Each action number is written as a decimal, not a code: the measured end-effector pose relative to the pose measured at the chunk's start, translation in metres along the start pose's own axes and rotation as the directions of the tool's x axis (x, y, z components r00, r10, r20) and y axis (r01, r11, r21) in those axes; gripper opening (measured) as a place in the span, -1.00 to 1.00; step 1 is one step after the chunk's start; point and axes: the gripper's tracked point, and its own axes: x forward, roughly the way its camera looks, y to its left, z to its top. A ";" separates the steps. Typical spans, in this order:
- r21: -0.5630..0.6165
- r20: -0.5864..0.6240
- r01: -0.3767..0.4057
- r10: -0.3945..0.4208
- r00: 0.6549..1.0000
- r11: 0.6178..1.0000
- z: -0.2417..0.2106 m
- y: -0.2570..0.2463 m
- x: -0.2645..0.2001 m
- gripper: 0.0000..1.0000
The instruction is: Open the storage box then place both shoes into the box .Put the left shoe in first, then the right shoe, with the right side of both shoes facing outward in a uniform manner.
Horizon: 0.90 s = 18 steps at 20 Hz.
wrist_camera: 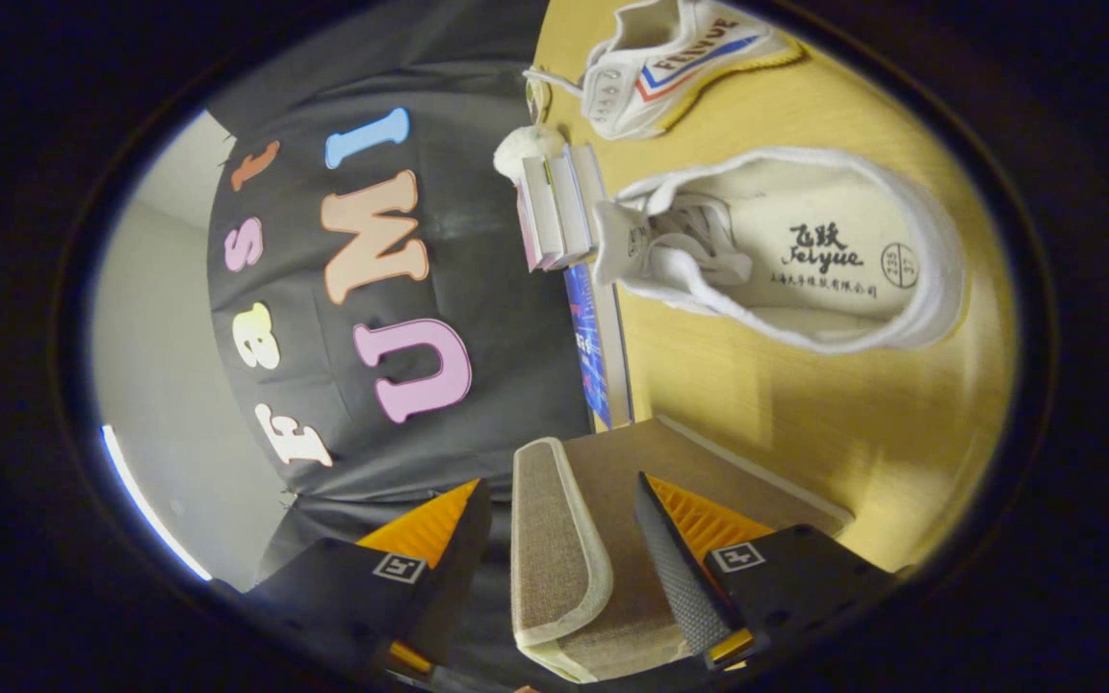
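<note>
Gripper (562,539): two black fingers with orange ribbed backs and textured grey pads, set apart astride the storage box lid (554,549), a rigid beige woven-fabric panel with a rounded, cream-piped edge; whether both pads press on it cannot be told. Storage box (757,481): same beige fabric, its flat surface running from between the fingers onto the table. Table (805,404): smooth pale wood. Near shoe (786,250): white canvas sneaker beyond the fingers, opening toward the camera, printed insole, padded collar, white laces. Far shoe (680,63): white canvas with red and blue side stripes, beyond the first. Books (559,207): upright row beside the near shoe, at the table edge.
</note>
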 end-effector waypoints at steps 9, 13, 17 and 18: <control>0.028 -0.030 0.044 -0.043 0.999 0.999 -0.012 0.002 0.010 0.20; -0.023 -0.059 0.047 -0.049 0.997 0.999 -0.021 0.004 0.011 -0.25; -0.102 -0.046 0.014 -0.019 0.999 0.995 -0.021 0.023 0.002 -0.67; -0.121 -0.046 0.007 -0.013 0.999 0.993 -0.022 0.033 0.005 -0.78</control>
